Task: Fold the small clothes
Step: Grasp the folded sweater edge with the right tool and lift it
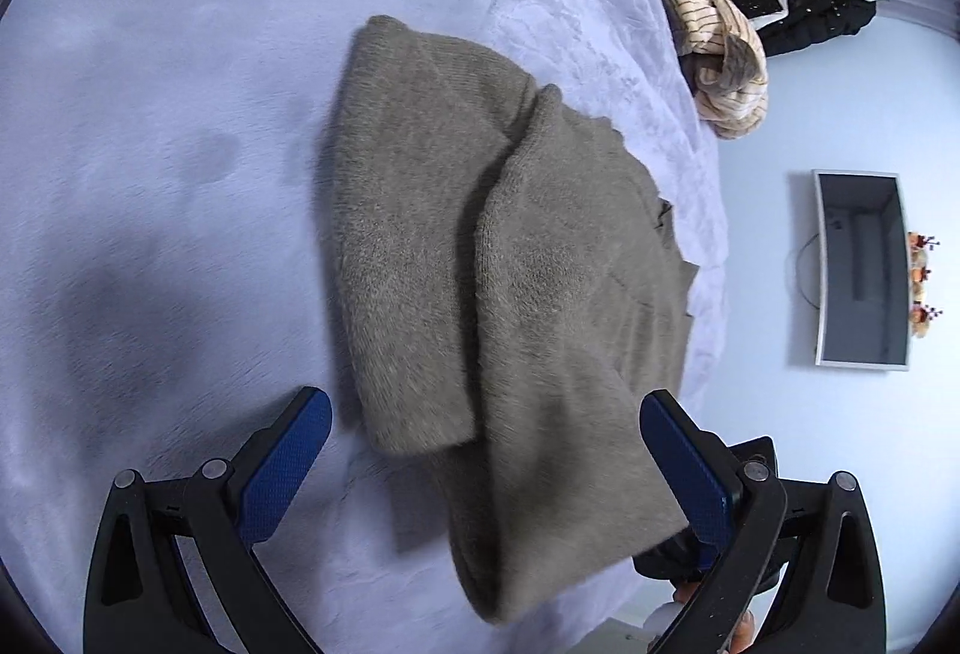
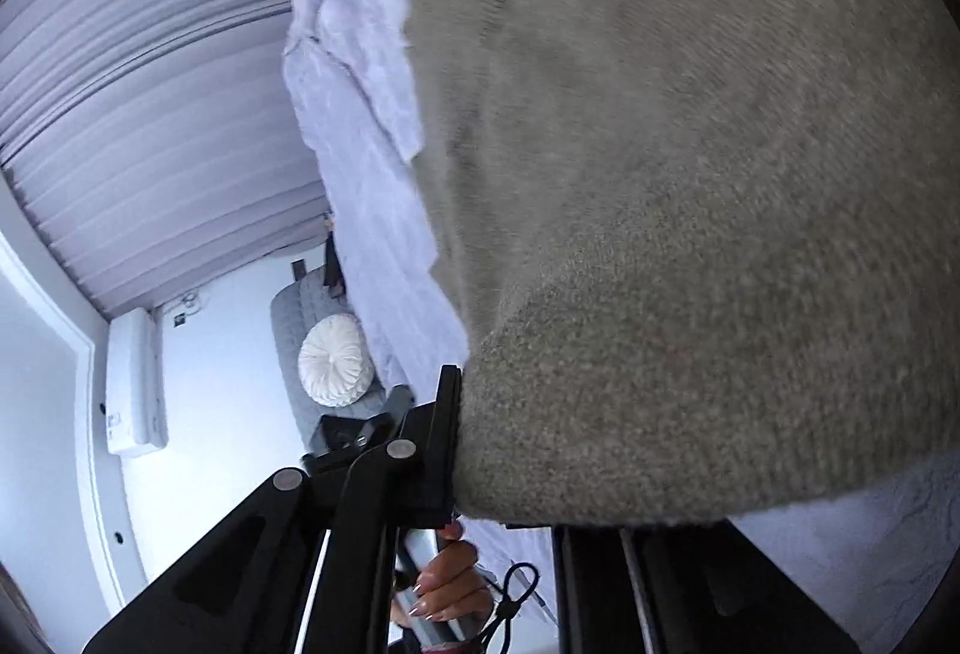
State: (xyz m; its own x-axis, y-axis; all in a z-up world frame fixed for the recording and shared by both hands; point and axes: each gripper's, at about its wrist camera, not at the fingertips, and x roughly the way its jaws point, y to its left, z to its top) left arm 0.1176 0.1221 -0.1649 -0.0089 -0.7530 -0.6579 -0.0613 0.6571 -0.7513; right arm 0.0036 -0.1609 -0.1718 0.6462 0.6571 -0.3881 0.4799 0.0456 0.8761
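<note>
Pale lilac plush blanket [image 1: 180, 114] carried a fuzzy grey-brown knitted sweater [image 1: 480, 234]. Left gripper [image 1: 486, 456] gaped wide around its hem. Right gripper [image 2: 462, 450] was clamped on the knit.

Bed w/ pale lilac plush blanket [image 1: 180, 114] carries everything. Grey knit sweater [image 1: 510, 264] lies on it near the bed edge, partly folded. Beyond the sweater along that edge: heap of striped and patterned clothes [image 1: 720, 42] on the blanket.
</note>
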